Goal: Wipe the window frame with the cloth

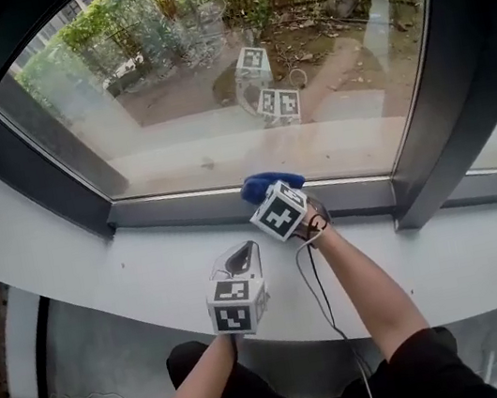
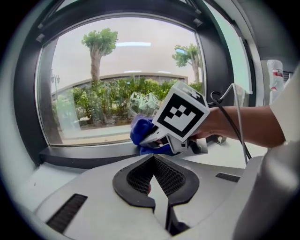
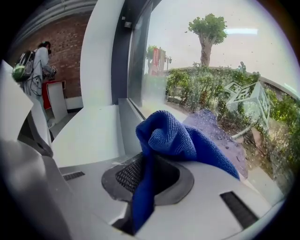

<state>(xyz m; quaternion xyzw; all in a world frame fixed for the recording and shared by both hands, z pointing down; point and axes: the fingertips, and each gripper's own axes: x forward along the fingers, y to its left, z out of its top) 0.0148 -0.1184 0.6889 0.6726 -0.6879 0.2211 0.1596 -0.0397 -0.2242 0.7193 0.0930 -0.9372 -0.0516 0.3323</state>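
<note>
1. The right gripper (image 1: 273, 194) clamps a bunched blue microfibre cloth (image 1: 270, 182) between its fingers. The cloth is pressed onto the dark bottom rail of the window frame (image 1: 174, 208), right against the glass (image 1: 210, 86).
2. The left gripper (image 1: 240, 258) hovers over the white sill (image 1: 91, 278), just on the room side of the frame, its fingers closed together on nothing.
3. Green shrubs (image 1: 158, 9) line the yard beyond the frame.

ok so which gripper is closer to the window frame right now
Right. The right gripper, shut on the blue cloth, is at the bottom rail of the window frame. The left gripper, shut and empty, sits back over the white sill, nearer the person.
</note>
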